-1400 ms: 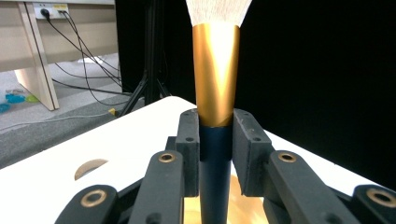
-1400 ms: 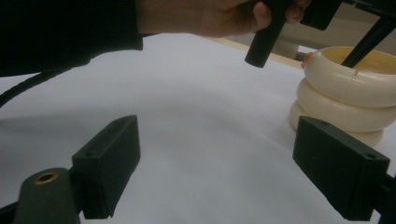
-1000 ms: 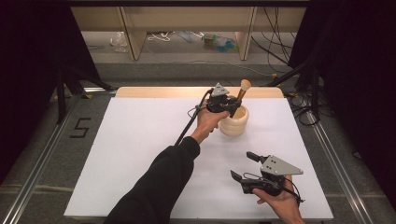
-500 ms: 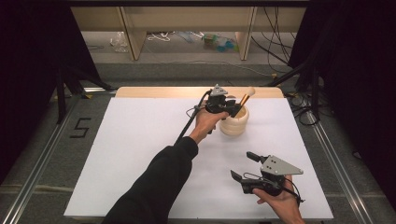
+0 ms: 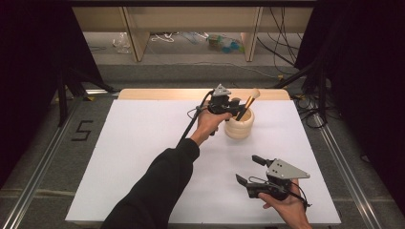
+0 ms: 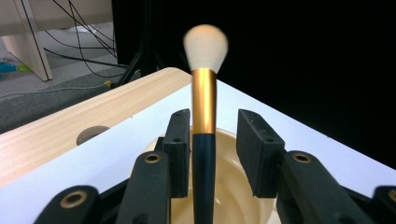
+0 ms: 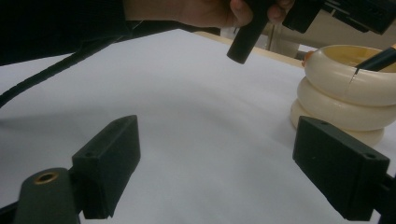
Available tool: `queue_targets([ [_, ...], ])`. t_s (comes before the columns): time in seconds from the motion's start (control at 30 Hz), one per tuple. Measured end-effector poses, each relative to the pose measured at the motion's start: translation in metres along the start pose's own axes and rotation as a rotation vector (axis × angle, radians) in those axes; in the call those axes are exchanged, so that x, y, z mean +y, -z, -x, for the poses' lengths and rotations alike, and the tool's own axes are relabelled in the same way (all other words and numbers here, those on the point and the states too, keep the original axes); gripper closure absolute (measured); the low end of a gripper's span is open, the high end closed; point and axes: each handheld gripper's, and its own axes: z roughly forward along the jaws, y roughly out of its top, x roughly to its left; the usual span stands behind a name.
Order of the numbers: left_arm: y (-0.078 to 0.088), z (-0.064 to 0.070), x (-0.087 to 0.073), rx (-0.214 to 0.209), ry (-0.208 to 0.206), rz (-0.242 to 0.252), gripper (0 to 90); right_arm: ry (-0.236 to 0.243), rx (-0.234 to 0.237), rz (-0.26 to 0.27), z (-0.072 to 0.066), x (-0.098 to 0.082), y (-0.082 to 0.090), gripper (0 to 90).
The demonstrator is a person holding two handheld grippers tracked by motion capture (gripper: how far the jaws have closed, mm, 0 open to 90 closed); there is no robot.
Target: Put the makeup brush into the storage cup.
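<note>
Near the desk's far edge, our left gripper (image 6: 212, 144), jaws just parted, flanks the brush (image 6: 204, 140) in the cup (image 5: 239, 125); our right gripper (image 5: 250, 169) gapes empty.

Brush standing in a cream holder, left tool at its rim

The left tool (image 5: 235, 108) hovers beside the brush (image 5: 249, 102), which leans in the ribbed cream holder (image 5: 239, 126) just below the tool; its jaws have just been opening. The right tool (image 5: 249, 171) rests well apart, near the white desk (image 5: 138, 143) front edge, jaws spread on nothing.

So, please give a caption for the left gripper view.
Left gripper open around a makeup brush standing in the cream holder.
</note>
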Motion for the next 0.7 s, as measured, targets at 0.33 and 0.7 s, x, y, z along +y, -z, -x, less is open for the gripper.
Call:
queue_targets([
  [0.33,0.008,0.003,0.006,-0.013,-0.004,-0.003,59.0,0.003,-0.006,-0.021,0.0,0.001,0.002,15.9],
  [0.7,0.029,0.007,0.014,-0.019,-0.006,-0.013,44.1,0.004,-0.008,-0.021,0.0,0.001,0.002,15.9],
])
